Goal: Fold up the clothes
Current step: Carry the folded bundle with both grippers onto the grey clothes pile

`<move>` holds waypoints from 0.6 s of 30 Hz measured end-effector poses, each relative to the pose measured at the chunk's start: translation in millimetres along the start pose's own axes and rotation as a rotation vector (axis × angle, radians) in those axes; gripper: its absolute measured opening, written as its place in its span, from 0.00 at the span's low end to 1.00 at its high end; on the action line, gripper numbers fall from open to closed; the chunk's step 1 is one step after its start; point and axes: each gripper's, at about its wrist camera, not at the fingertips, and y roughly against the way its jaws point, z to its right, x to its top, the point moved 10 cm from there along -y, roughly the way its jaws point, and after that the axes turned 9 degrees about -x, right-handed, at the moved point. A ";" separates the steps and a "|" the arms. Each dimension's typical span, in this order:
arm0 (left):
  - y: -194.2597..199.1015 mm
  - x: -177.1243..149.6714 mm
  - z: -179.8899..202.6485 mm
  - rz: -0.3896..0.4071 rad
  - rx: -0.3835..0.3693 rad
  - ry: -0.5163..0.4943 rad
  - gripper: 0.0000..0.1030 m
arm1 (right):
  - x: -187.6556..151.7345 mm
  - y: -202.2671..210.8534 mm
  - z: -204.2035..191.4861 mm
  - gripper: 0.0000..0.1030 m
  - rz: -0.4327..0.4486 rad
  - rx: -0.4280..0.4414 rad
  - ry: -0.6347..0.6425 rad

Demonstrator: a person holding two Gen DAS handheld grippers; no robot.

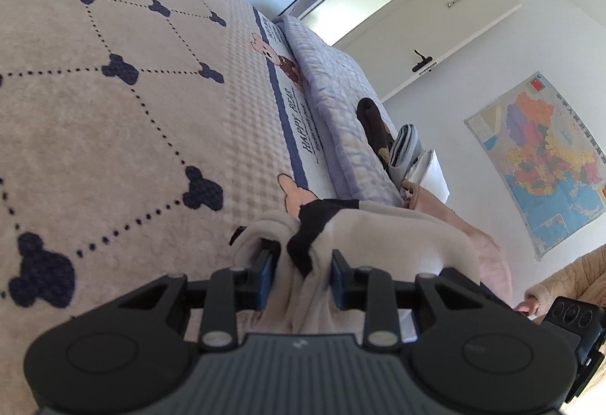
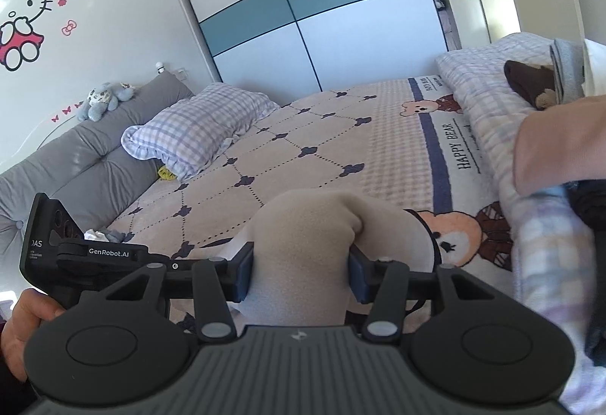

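- Basically, both grippers pinch the same beige garment (image 2: 306, 233) w/ dark trim, held just above the bed (image 2: 303, 157).
- Left gripper (image 1: 301, 263): jaws partly closed, a bunched fold of beige + black cloth clamped between the blue pads (image 1: 267, 269); the rest drapes off to the right.
- Right gripper (image 2: 301, 271): jaws wider apart, a thick beige roll filling the gap between the pads, touching both.
- Left wrist view only: 1 wall map (image 1: 549, 157), 1 open door (image 1: 428, 25), the person's quilted sleeve (image 1: 572, 275) at the right edge.
- Right wrist view only: 1 Hello Kitty wall sticker (image 2: 26, 13), 1 checked pillow (image 2: 197, 123), 1 grey headboard (image 2: 75, 157), 1 plush toy (image 2: 104, 99) on top of it, 1 sliding wardrobe (image 2: 322, 10), and a hand (image 2: 22, 324) gripping the other device at lower left.
- Both views: bear-print blanket (image 1: 113, 112) w/ "HAPPY BEAR" text, 1 folded quilt (image 1: 333, 104) along the bed's edge, and on it a small stack of clothes — brown item (image 1: 373, 123), grey (image 1: 407, 146), white (image 1: 431, 169), so 3 pcs.
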 end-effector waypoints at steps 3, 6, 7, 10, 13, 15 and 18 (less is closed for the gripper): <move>48.9 17.4 -23.7 0.055 0.007 0.031 0.30 | 4.2 -14.4 -43.6 0.51 -0.012 0.049 0.019; 113.5 45.7 -56.1 0.128 0.045 0.040 0.30 | 6.8 -40.1 -105.5 0.52 -0.032 0.114 0.050; 139.0 57.7 -68.4 0.156 0.068 0.041 0.30 | 7.4 -50.9 -130.7 0.52 -0.040 0.141 0.061; 221.9 103.5 -103.7 0.241 0.164 0.031 0.29 | 14.6 -89.8 -223.0 0.52 -0.061 0.234 0.099; 321.7 171.4 -123.5 0.347 0.272 -0.053 0.29 | 34.3 -124.5 -329.4 0.51 -0.029 0.353 0.132; 384.7 213.3 -125.7 0.425 0.336 -0.134 0.29 | 50.1 -142.5 -401.5 0.52 0.037 0.433 0.142; 462.7 257.9 -138.9 0.525 0.457 -0.251 0.32 | 61.7 -167.0 -492.8 0.52 0.151 0.533 0.115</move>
